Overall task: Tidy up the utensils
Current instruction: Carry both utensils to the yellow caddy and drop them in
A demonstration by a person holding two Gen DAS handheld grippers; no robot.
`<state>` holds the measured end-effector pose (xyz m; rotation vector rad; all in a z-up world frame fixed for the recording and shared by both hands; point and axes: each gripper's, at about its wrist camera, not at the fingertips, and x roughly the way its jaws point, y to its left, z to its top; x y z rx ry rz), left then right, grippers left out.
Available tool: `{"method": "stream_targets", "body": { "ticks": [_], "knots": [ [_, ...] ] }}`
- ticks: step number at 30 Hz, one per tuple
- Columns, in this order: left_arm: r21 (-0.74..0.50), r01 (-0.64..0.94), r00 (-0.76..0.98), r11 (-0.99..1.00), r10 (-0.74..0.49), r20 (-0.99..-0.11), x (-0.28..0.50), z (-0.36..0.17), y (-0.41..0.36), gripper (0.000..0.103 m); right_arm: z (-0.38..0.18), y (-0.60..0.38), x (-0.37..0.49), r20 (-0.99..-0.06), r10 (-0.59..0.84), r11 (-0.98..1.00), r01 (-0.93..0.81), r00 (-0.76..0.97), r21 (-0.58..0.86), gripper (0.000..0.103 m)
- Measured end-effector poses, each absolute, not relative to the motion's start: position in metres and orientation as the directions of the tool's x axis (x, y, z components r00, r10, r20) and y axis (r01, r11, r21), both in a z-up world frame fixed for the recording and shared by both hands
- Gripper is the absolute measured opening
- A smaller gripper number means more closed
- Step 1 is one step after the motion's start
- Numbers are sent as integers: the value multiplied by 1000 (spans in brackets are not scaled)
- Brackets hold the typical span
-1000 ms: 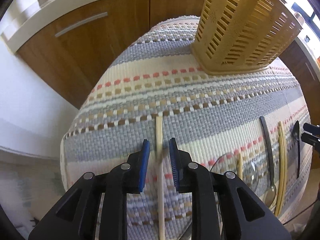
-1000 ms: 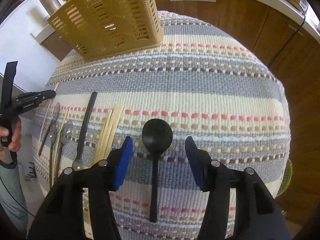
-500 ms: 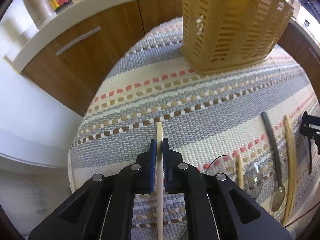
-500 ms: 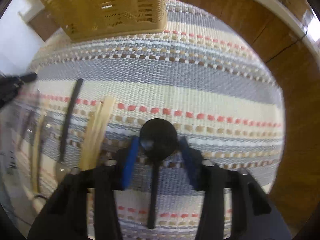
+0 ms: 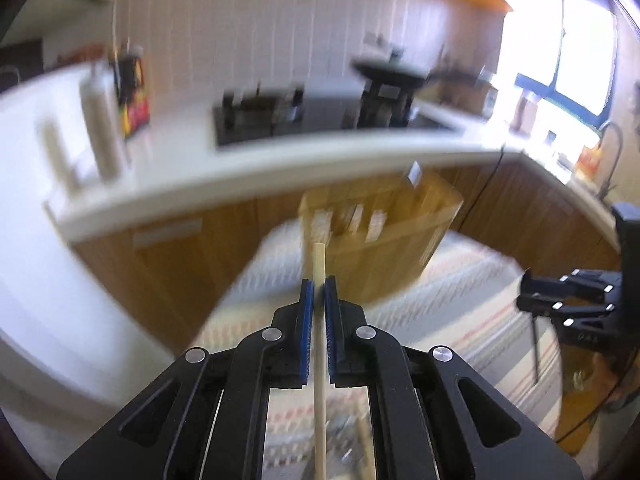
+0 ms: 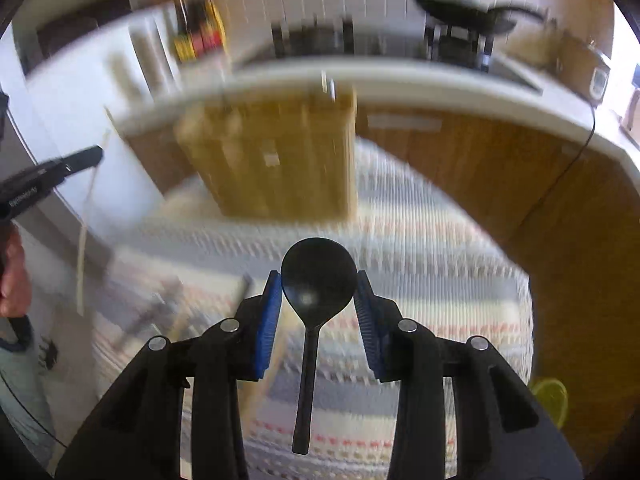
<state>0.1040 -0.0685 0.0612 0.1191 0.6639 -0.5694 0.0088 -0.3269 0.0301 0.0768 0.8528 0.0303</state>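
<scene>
L gripper [image 5: 319, 292] clamps pale wooden chopstick [image 5: 319, 360] | R gripper [image 6: 316, 292] pinches black plastic spoon [image 6: 318, 276] by bowl | both short of slotted yellow plastic basket [image 6: 276, 160] | risk: round bowl could slip out

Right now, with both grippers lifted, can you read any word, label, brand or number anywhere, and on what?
None can be read with certainty.
Left gripper body, seen from the right wrist: white lettering, too blurred.
Right gripper body, seen from the left wrist: small pale marking, too small.
Bottles on the counter: red and yellow labels, blurred.
Basket: pale tag, no legible text.
</scene>
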Motion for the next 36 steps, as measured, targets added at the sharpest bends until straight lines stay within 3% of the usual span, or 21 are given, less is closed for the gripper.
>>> {"method": "stream_targets", "body": {
  "ticks": [6,9,15,20,27,36],
  "knots": [
    [-111,538,716,836,-522,-463,115,115,-90,4,80,-322,32,-565,81,986,18,821,167,34],
    [-130,521,749,844,-525,-403,127,125,-102,4,111,-326,45,-478,82,977,24,875,212,34],
    [-164,460,826,873,-488,-280,151,122,-115,4,121,-339,80,-328,16,976,56,945,211,34],
    [-214,398,875,892,-439,-205,174,108,-110,4,105,-352,113,-276,-77,970,136,958,201,34],
    [-261,352,903,899,-400,-160,189,95,-110,4,67,-346,154,-296,-129,972,180,946,154,34],
    [-217,326,929,920,-355,-108,191,94,-121,4,44,-339,170,-315,-177,971,217,932,97,34]
  ]
}}
